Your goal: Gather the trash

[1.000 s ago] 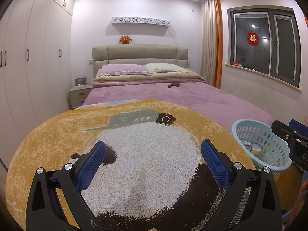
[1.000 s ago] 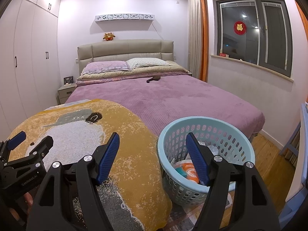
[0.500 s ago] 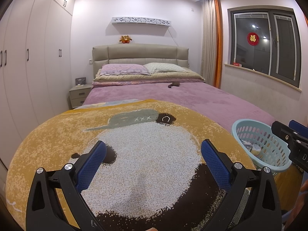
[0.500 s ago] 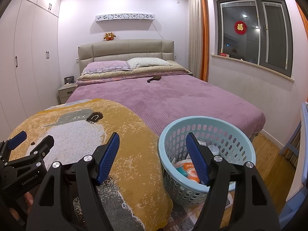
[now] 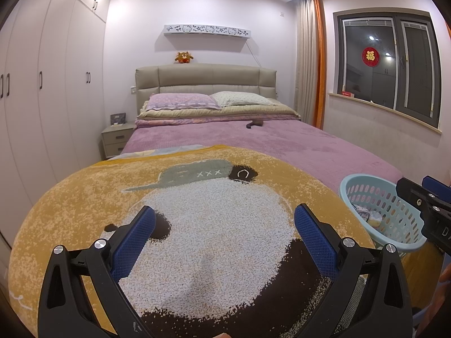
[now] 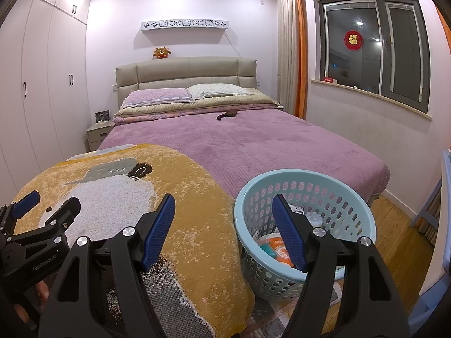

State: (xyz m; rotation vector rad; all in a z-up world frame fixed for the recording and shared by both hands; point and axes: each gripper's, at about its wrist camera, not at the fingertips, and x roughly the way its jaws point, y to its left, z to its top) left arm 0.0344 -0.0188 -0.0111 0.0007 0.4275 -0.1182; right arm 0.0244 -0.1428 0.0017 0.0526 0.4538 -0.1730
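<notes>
A light blue plastic basket (image 6: 352, 194) stands on the floor at the foot of the bed and holds several pieces of trash (image 6: 274, 249); it also shows at the right of the left wrist view (image 5: 366, 188). My right gripper (image 6: 224, 215) is open and empty, above the gap between the blanket and the basket's near rim. My left gripper (image 5: 225, 226) is open and empty over the yellow blanket (image 5: 84, 197). The left gripper also shows at the left of the right wrist view (image 6: 46, 207).
A bed with a purple cover (image 6: 267, 143) fills the middle. A small brown object (image 6: 227, 115) lies on it near the pillows. White wardrobes (image 5: 42, 98) line the left wall, with a nightstand (image 5: 115, 138) beside the bed. Wooden floor (image 6: 400, 242) lies right of the basket.
</notes>
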